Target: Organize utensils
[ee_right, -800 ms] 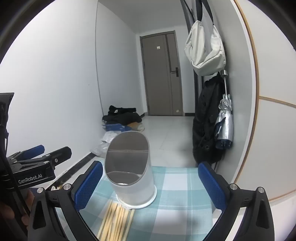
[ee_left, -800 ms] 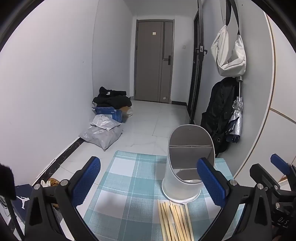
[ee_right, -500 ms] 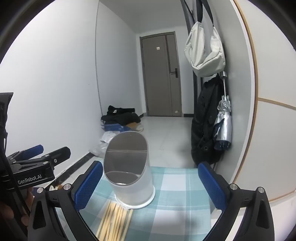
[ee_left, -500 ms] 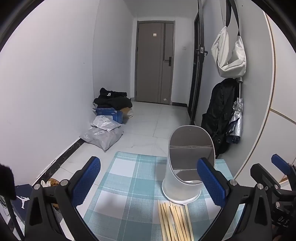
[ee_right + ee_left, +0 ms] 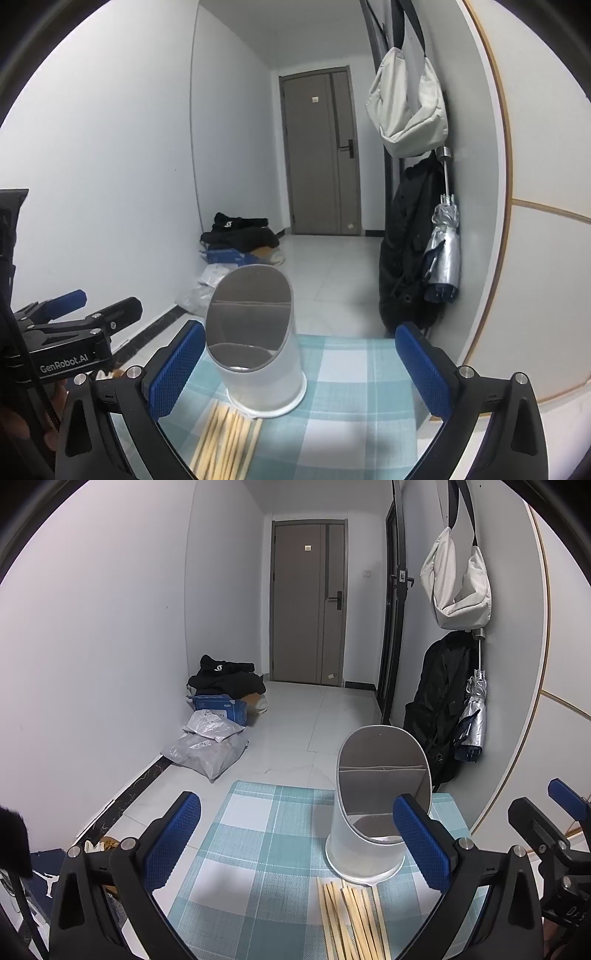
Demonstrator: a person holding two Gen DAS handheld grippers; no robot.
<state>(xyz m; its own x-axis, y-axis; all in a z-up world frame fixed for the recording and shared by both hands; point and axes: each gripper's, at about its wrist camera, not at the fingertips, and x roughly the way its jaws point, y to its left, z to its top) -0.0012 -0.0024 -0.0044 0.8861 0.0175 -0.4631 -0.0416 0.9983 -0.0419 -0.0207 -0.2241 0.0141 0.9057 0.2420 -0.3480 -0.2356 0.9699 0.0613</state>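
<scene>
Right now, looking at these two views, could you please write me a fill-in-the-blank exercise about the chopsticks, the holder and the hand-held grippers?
1. The chopsticks lie flat on the checked ____.
2. The white holder has ____ inside it so far.
3. The left hand-held gripper and the right hand-held gripper both stand ____, with nothing between the fingers.
4. A white bag hangs on the ____.

Missing words: cloth; nothing; open; wall

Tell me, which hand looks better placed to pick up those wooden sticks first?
Probably the right. The chopsticks lie just inside the right gripper, by its left finger, before the holder. For the left gripper they lie off toward its right finger. Both stand open and empty.
</scene>
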